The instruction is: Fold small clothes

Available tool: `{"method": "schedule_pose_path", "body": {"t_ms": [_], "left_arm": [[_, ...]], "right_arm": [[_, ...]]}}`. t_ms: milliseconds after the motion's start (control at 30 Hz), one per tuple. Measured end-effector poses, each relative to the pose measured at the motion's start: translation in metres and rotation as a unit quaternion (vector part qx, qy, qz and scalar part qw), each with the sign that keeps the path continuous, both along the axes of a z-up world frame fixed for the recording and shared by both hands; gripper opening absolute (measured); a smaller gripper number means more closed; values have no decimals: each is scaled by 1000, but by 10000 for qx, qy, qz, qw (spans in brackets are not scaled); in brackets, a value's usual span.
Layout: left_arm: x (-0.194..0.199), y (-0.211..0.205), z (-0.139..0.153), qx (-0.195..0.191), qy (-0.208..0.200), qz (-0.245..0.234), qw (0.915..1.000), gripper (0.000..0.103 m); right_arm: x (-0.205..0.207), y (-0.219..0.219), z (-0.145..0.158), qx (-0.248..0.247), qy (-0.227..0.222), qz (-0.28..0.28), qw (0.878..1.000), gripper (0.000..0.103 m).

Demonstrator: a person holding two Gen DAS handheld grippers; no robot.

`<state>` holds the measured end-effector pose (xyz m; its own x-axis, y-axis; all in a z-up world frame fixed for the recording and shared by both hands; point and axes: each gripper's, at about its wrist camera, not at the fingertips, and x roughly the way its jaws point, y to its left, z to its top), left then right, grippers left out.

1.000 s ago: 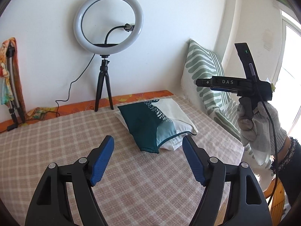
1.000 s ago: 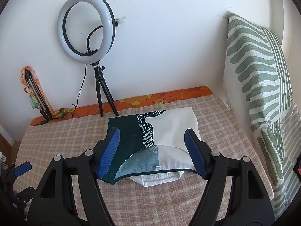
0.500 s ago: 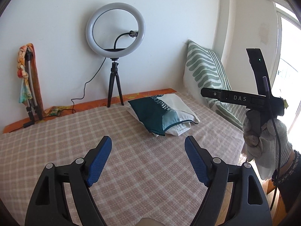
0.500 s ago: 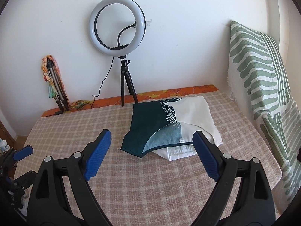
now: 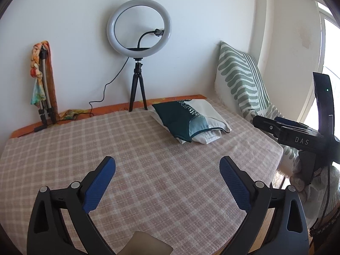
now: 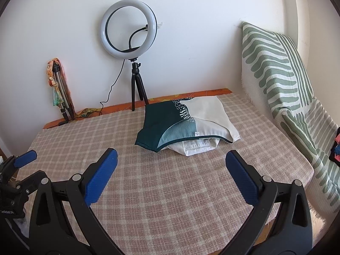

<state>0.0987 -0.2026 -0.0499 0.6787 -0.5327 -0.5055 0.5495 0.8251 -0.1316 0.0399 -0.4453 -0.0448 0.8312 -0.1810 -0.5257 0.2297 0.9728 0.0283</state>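
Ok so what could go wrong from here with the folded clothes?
The green-and-white top sits skewed on the white garment, so a nudge may slide it off. Any next piece could snag the ring light tripod right behind the stack. Both hand-held grippers are empty, jaws opening.

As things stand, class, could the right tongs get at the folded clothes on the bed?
Probably yes. The right tongs, jaws opening with nothing between them, point at the folded clothes, and only bare checked bedcover lies between. They are not yet close enough to touch.
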Motion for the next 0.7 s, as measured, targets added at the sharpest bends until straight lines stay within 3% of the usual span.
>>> {"method": "schedule_pose_path", "body": {"t_ms": [233,467,700], "left_arm": [[0,4,2,-38,95,158,9998,102],[-9,3,4,131,-297,118,9994,102],[-10,1,7,173,-298,143,9993,102]], "right_arm": [[-6,3,2,-95,-17,-84,9999,103],[-6,5,2,-130,-37,-157,9998,103],[-7,7,4,-146,-97,-137,9998,103]]}}
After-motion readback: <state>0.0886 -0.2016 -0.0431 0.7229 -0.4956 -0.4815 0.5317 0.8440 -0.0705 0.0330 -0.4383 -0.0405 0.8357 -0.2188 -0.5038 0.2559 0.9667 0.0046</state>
